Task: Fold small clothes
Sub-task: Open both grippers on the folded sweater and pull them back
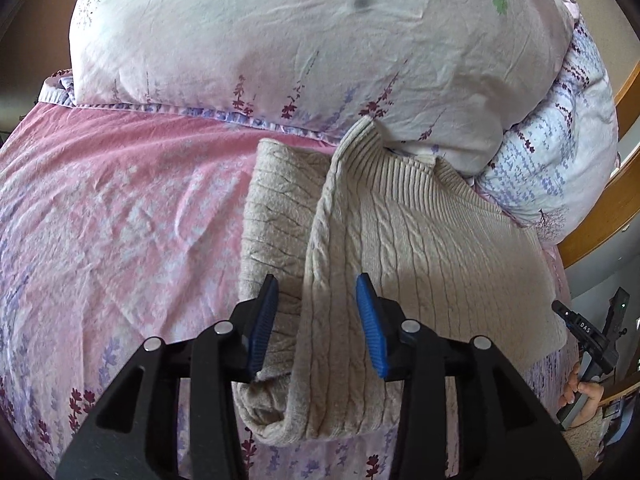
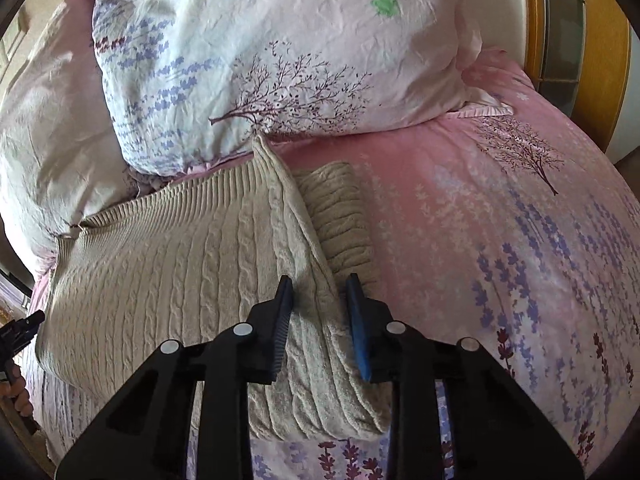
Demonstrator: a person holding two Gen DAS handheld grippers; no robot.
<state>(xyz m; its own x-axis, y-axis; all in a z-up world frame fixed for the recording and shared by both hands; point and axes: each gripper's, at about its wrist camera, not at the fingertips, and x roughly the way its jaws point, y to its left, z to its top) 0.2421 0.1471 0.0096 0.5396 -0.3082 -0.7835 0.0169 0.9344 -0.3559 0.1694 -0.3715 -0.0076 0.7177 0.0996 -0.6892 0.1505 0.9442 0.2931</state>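
Two grippers over the bed, and both hang above the same beige knit. The left gripper point(image 1: 317, 322) has its blue pads point(image 1: 370, 322) parted to a moderate gap, a folded ridge of the cable-knit sweater point(image 1: 432, 240) running up between them; the pads do not seem to press on it, though I cannot tell whether the tips touch the fabric below. The right gripper point(image 2: 319, 326) stands narrower, its jaws straddling the sweater's point(image 2: 168, 264) folded edge, one pad over the cable side, the other by the flap that sticks out beside it; no clear pinch there either.

The sweater lies part-folded on the pink floral bedsheet point(image 1: 120, 200), ribbed hem toward the pillows, one panel laid over the body so a long crease runs from near the grippers up to a point at the pillow's edge. A pale flowered pillow point(image 1: 260, 40) sits just behind it, touching the tip of the fold, a second pillow point(image 1: 560, 152) beside it. At the far right of the left view a hand point(image 1: 586, 394) grips the other tool's handle, by the wooden bed frame point(image 1: 624, 184).
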